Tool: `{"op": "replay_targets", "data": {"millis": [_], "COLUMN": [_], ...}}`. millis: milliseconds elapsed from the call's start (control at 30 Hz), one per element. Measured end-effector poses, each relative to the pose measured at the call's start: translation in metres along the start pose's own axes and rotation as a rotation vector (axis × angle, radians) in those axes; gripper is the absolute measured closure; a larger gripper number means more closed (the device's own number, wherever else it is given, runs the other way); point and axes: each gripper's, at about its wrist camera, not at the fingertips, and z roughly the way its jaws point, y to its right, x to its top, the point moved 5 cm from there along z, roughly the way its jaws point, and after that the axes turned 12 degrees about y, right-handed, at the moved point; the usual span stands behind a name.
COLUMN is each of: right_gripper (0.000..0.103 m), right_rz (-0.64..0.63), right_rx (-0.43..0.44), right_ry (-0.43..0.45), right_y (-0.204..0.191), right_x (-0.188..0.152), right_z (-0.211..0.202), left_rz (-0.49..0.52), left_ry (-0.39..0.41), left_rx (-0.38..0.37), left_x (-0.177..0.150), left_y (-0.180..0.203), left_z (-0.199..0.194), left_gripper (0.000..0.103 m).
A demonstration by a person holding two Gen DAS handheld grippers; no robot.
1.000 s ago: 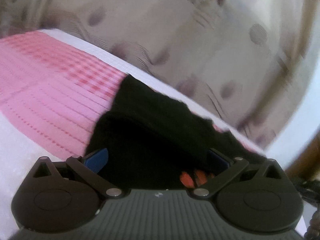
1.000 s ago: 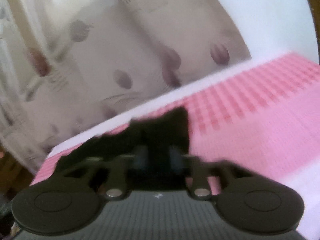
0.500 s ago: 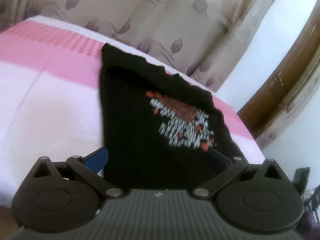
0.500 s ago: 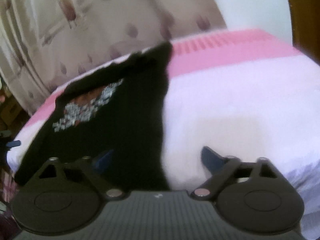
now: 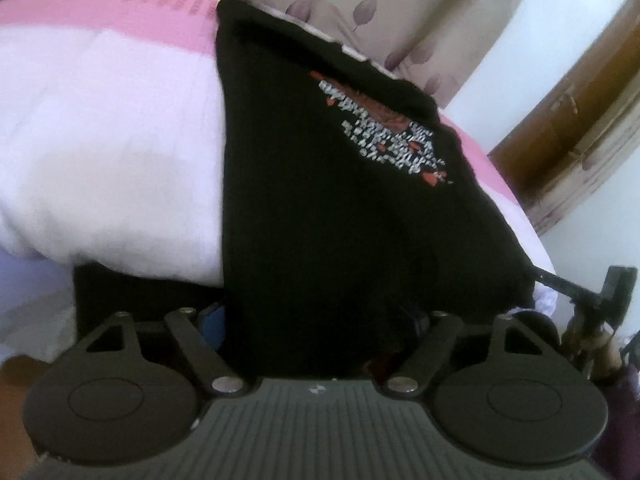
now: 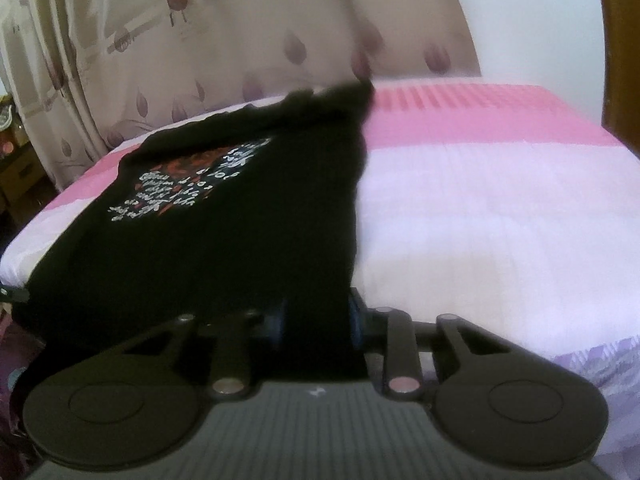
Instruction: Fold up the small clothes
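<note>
A small black T-shirt [image 5: 320, 200] with a red and white print lies stretched across the pink and white bed [image 5: 100, 152], its near hem hanging over the bed's front edge. My left gripper [image 5: 316, 320] stands wide open with the hem draped between its blue pads, which the cloth partly hides. In the right wrist view the same shirt [image 6: 208, 216] runs away to the left. My right gripper [image 6: 316, 320] is shut on the shirt's hem at its right corner.
A beige leaf-print curtain [image 6: 200, 40] hangs behind the bed. A wooden door frame [image 5: 580, 100] stands at the right in the left wrist view. A white wall [image 6: 528, 20] is behind the bed's right end. Dark objects [image 5: 608, 292] stand beside the bed.
Both grippers have drawn back towards the bed's front edge, pulling the shirt out flat. The right gripper opened half a second ago and has shut again on the hem.
</note>
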Motion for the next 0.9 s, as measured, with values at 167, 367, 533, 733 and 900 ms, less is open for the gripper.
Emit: {"op": "replay_targets", "data": {"millis": [167,367,533,733,900], "right_gripper": [0.082,0.075,0.089,0.094,0.095], "right_rz": [0.064,0.097,0.046,0.212,0.385], "right_rx": [0.029,0.05,0.04,0.109,0.217], "right_ry": [-0.012,-0.025,-0.033,0.034,0.116], "right_y": [0.009,0.012,0.006,0.006,0.004], "right_x": [0.0,0.002,0.002,0.014,0.042], "right_z": [-0.005,0.0,0.001,-0.011,-0.021], "left_rz": [0.094,0.151,0.141,0.083,0.024], "left_ry": [-0.021,0.015,0.026,0.112,0.217], "left_rx": [-0.02,-0.051,-0.072,-0.064,-0.103], "left_x": [0.002,0.014,0.016,0.029,0.056], "left_y": [0.012,0.03,0.031,0.037,0.047], "left_z": [0.001,-0.012,-0.011,-0.018,-0.033], "left_gripper": [0.091,0.092,0.092,0.094,0.094]}}
